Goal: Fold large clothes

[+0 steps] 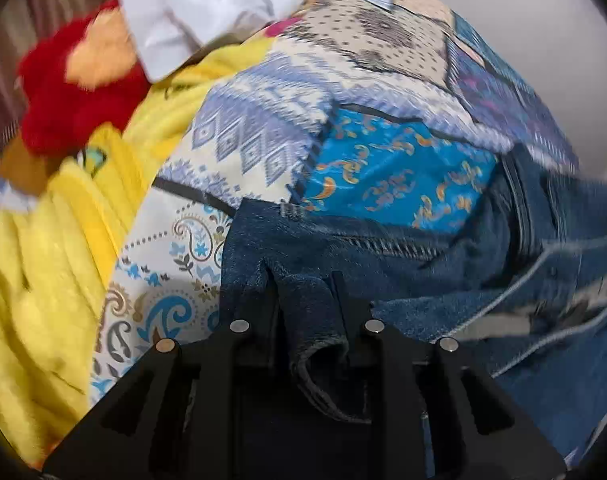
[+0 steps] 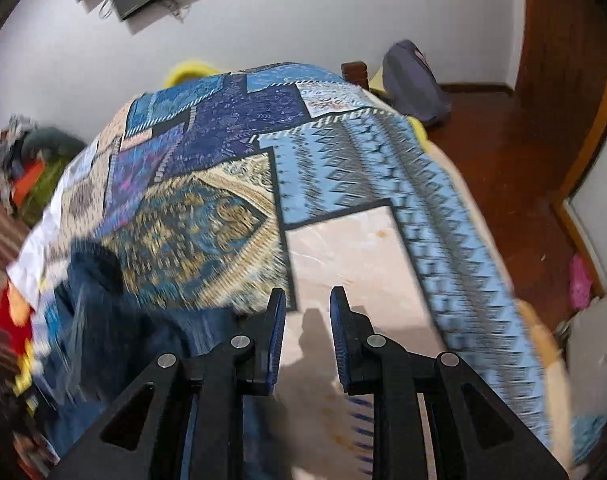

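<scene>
The left gripper [image 1: 303, 280] is pinching the jeans [image 1: 383, 264], which are stretching off to its right; the right gripper [image 2: 307, 296] is hanging empty, nearly closed.

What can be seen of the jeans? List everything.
The jeans are dark blue denim with pale stitched seams and a lighter-edged hem, lying crumpled on the patchwork bedspread. A fold of the denim stands between the jaws of the left gripper, which pinch it. In the right wrist view they show as a blurred blue heap at the left, clear of the right gripper.
</scene>
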The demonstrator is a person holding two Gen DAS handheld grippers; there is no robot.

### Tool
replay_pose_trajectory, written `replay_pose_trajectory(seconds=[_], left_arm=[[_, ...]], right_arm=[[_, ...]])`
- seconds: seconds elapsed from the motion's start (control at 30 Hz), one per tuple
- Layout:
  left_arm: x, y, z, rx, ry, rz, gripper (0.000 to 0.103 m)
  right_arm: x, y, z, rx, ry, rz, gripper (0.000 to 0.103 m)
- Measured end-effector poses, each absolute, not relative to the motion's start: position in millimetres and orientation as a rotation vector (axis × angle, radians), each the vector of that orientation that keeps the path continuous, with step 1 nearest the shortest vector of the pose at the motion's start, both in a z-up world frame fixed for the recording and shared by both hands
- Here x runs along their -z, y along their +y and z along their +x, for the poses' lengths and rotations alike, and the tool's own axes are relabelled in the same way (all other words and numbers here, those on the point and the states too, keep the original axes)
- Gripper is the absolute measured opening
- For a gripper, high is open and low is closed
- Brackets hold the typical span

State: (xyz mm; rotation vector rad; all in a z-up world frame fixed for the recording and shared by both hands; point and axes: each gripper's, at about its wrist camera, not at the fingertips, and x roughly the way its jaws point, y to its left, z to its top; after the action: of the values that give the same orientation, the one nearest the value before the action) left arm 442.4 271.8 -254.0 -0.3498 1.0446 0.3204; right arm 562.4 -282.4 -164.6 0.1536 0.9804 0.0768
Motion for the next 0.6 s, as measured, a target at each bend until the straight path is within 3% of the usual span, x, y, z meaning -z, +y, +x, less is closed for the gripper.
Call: replay_pose_trajectory(seconds=[0.2,0.3,0.37,0.47,0.6], left_arm=[[205,260,430,-0.274,1.005,-0.214,0.030],[171,256,417,-0.267,0.947,-0.195,0.049],[151,253,408,-0.281,0.893,-0.170,0.070],[124,246,394,-0.259,0.840,-0.131,0.080],[116,224,379,-0.150,0.861,-0.076,0.084]], right_arm=[[137,-263,511,-0.194,0.920,-0.049,0.019],[122,-244,487,-0.270,0.888,-0.113,0.019],[112,-228,471,-0.329,0.864,-0.154,0.019],[101,-206,453,-0.394,0.837,-0.181,0.019],[95,-185,435,-0.483,0.848,-0.159,0.019]])
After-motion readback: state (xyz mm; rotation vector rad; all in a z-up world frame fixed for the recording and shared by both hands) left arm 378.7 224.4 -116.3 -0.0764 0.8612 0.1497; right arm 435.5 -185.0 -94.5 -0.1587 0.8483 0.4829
